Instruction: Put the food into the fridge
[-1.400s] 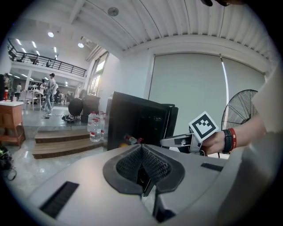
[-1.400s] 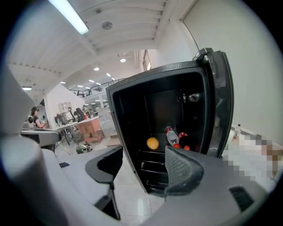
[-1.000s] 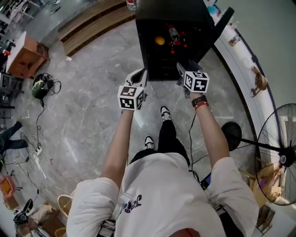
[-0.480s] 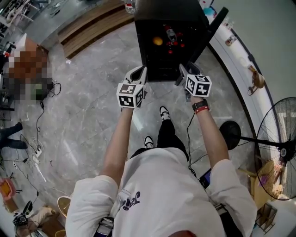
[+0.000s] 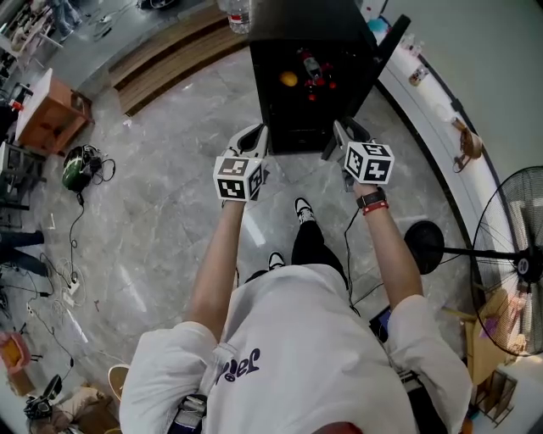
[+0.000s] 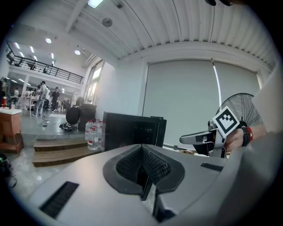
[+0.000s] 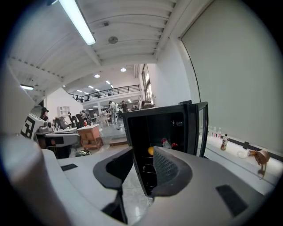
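A black fridge (image 5: 314, 110) stands on the floor ahead with its door (image 5: 388, 44) swung open to the right. On its shelf lie an orange fruit (image 5: 289, 79), a bottle (image 5: 310, 63) and some red items (image 5: 329, 85). My left gripper (image 5: 252, 140) hovers before the fridge's lower left corner, its jaws shut and empty (image 6: 142, 170). My right gripper (image 5: 339, 136) hangs before the lower right corner. Its jaws (image 7: 141, 170) are closing with a gap still between them and nothing in it. Past them I see the orange fruit (image 7: 151, 150) inside the fridge (image 7: 163, 132).
A white ledge (image 5: 441, 110) with small bottles and figures runs along the right wall. A standing fan (image 5: 509, 263) is at the right. Wooden steps (image 5: 170, 51) and a water bottle (image 5: 240, 10) lie left of the fridge. Cables and a dark bag (image 5: 78, 165) lie at the far left.
The fridge has slid a little up in the head view. The right gripper has drifted slightly to the right and back toward the person. The left gripper has barely moved.
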`<action>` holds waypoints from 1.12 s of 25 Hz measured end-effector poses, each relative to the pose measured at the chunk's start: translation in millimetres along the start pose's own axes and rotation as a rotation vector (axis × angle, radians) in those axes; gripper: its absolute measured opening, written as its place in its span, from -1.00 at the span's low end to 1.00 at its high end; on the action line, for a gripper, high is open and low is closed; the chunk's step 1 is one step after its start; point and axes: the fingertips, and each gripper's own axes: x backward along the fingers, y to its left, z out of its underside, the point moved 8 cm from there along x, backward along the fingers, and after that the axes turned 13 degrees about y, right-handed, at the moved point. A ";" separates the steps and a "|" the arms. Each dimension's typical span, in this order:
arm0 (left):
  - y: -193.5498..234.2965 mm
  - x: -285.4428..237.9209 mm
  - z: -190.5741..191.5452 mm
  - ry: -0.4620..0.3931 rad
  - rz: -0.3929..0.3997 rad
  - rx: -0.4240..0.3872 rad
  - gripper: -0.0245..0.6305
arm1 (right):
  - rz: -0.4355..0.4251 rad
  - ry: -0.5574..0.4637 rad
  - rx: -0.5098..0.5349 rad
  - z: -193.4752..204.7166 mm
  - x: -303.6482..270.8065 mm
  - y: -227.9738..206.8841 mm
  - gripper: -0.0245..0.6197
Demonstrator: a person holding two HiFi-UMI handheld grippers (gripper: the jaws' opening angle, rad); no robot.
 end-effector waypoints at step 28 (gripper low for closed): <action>-28.3 48.8 26.5 -0.015 0.021 -0.008 -0.86 | 0.019 -0.019 -0.017 47.3 59.2 42.6 -0.82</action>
